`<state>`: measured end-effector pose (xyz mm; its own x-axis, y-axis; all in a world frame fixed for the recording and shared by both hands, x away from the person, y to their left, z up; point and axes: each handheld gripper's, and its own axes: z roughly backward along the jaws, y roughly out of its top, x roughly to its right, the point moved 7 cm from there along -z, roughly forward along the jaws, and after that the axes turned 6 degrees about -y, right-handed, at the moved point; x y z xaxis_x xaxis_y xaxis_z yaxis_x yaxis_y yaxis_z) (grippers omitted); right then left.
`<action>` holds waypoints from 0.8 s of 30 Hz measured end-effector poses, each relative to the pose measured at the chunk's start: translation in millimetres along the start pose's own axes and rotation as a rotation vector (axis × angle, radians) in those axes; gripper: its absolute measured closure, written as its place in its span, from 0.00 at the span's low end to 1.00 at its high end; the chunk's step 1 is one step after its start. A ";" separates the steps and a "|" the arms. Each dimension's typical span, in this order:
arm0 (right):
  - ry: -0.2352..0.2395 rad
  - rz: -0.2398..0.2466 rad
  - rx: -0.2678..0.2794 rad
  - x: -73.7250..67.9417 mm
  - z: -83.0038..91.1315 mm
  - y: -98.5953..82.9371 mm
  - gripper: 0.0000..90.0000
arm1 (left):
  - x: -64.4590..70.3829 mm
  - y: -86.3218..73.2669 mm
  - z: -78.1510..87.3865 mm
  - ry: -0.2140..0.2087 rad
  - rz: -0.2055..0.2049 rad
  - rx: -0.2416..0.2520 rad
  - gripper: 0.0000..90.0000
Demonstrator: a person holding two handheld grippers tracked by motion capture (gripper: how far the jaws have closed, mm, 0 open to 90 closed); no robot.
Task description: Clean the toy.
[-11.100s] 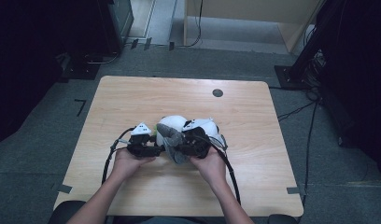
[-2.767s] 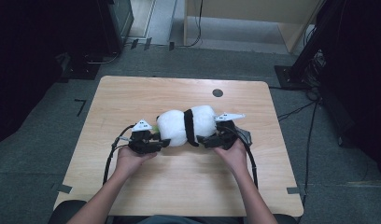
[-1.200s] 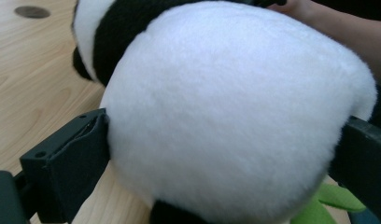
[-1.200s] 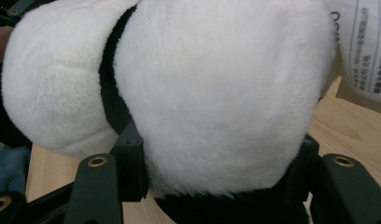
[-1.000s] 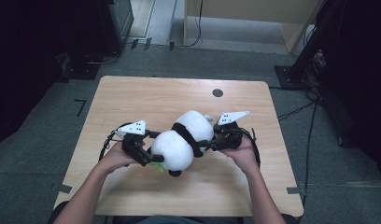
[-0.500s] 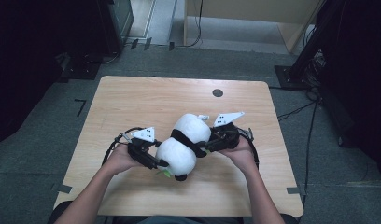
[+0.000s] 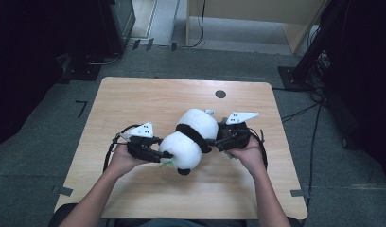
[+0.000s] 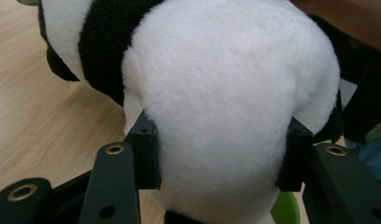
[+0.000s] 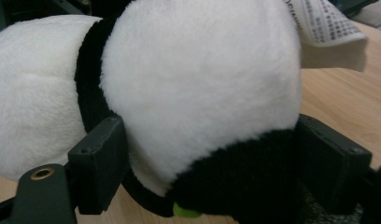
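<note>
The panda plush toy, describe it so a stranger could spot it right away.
On the light wooden table, near its middle, between the left hand-held gripper and right hand-held gripper, sits the soft white-and-black panda plush toy. It alone is furry, with a paper tag.

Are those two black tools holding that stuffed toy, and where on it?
Yes. Both clamp the plush panda: the left tool squeezes one round white end, the right tool the other, at its black patch.
</note>
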<state>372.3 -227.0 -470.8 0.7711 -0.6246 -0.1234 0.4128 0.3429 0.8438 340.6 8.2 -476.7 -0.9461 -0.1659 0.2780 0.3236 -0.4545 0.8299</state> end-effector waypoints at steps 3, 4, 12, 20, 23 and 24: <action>-0.040 -0.012 -0.005 5.9 4.1 -1.6 0.18 | -4.6 -0.5 3.0 0.044 0.014 0.001 0.54; -0.078 -0.021 -0.012 10.6 5.9 -3.6 0.18 | -8.2 -0.1 6.5 0.063 0.029 0.012 0.54; -0.202 -0.128 -0.046 44.4 13.9 -24.8 0.19 | -33.2 4.3 22.4 0.218 0.118 0.083 0.54; -0.337 -0.215 -0.159 72.3 5.2 -55.4 0.33 | -41.9 7.3 14.0 0.257 0.159 0.102 0.52; -0.337 -0.255 -0.194 76.0 -1.6 -65.0 0.45 | -44.3 7.2 13.8 0.264 0.178 0.106 0.52; -0.336 -0.263 -0.201 76.7 -3.9 -67.6 0.48 | -44.7 7.4 13.9 0.266 0.179 0.108 0.52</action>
<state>405.4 -295.3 -539.4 0.4424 -0.8893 -0.1156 0.6840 0.2512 0.6849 385.1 24.4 -476.3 -0.8337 -0.4638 0.2998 0.4678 -0.3045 0.8297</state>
